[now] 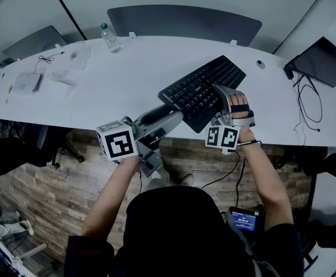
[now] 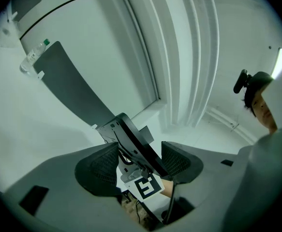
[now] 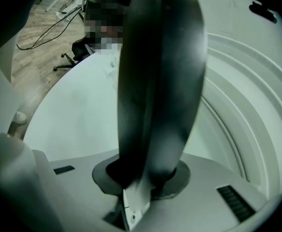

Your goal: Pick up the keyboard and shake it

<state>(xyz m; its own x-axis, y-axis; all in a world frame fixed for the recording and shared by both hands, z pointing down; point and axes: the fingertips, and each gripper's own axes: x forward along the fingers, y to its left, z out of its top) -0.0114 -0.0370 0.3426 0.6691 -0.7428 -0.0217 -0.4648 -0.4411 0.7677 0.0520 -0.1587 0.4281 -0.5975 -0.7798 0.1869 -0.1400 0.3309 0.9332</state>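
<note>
A black keyboard (image 1: 205,85) hangs tilted above the near edge of the white table (image 1: 116,79), held between my two grippers. My left gripper (image 1: 166,111) clamps its left end. In the left gripper view the keyboard (image 2: 131,137) runs edge-on and slantwise between the dark pads (image 2: 97,168), and my left gripper (image 2: 140,164) is shut on it. My right gripper (image 1: 221,100) grips the near long edge towards the right. In the right gripper view the keyboard (image 3: 160,81) rises as a dark, blurred slab out of the right gripper (image 3: 143,178), which is shut on it.
A water bottle (image 1: 110,37) stands at the table's back, in front of a grey divider panel (image 1: 185,22). A white box (image 1: 26,82) and a cable lie at the left. A mouse (image 1: 260,64), a dark laptop (image 1: 320,62) and loose cables (image 1: 306,108) sit at the right.
</note>
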